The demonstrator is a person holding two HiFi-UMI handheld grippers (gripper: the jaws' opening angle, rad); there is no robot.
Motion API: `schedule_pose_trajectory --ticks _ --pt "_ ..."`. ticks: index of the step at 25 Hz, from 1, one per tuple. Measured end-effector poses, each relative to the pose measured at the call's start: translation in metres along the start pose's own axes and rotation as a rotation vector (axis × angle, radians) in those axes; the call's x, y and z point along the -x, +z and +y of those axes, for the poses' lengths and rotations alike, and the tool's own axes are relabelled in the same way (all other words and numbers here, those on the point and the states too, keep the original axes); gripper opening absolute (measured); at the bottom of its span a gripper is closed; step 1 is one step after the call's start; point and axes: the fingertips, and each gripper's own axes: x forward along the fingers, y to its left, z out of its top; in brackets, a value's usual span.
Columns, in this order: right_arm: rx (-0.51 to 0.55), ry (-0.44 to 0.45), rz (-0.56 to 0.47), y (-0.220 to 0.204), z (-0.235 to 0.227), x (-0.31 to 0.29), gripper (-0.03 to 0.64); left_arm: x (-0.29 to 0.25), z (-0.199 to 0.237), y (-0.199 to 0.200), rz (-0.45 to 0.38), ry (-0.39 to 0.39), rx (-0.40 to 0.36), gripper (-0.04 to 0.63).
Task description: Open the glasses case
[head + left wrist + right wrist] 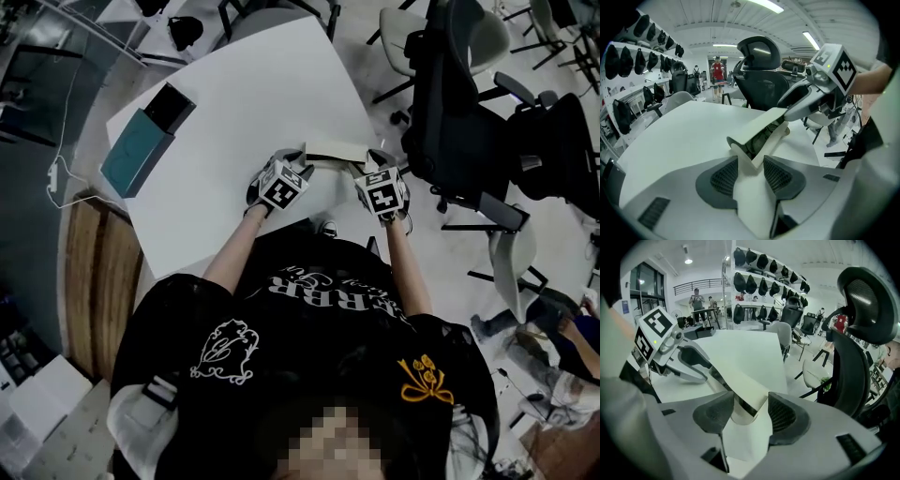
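Observation:
A cream glasses case [330, 152] lies at the near edge of the white table [234, 103], between my two grippers. My left gripper [298, 161] is shut on the case's left end. In the left gripper view the case [759, 133] stands partly open, its lid tilted up and something dark showing inside, and its near end sits between my left gripper's [751, 171] pads. My right gripper [806, 101] meets the raised lid at the far end. In the right gripper view the lid [745, 366] fills the gap of my right gripper [751, 408], touching both pads.
A teal box [141, 145] with a dark item [169, 105] on its end lies at the table's far left. Black office chairs [459, 103] crowd the right side, close to the table edge. A wooden bench [98, 281] stands lower left.

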Motion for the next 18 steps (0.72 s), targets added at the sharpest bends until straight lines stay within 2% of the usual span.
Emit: schedule_pose_trajectory --ticks 2,5,11,18 --pt "-0.002 -0.009 -0.025 0.013 -0.005 0.003 0.216 0.0 0.001 -0.001 -0.006 -0.007 0.008 0.169" --pt "0.003 -0.011 -0.042 0.029 -0.012 0.0 0.212 0.0 0.001 -0.003 -0.02 -0.015 0.034 0.169" --pt "0.043 -0.022 -0.001 0.042 -0.028 -0.018 0.206 0.0 0.001 -0.003 -0.04 -0.022 0.064 0.169" --pt "-0.016 -0.026 0.026 0.043 -0.037 -0.038 0.196 0.002 0.001 -0.004 -0.062 -0.026 0.089 0.169"
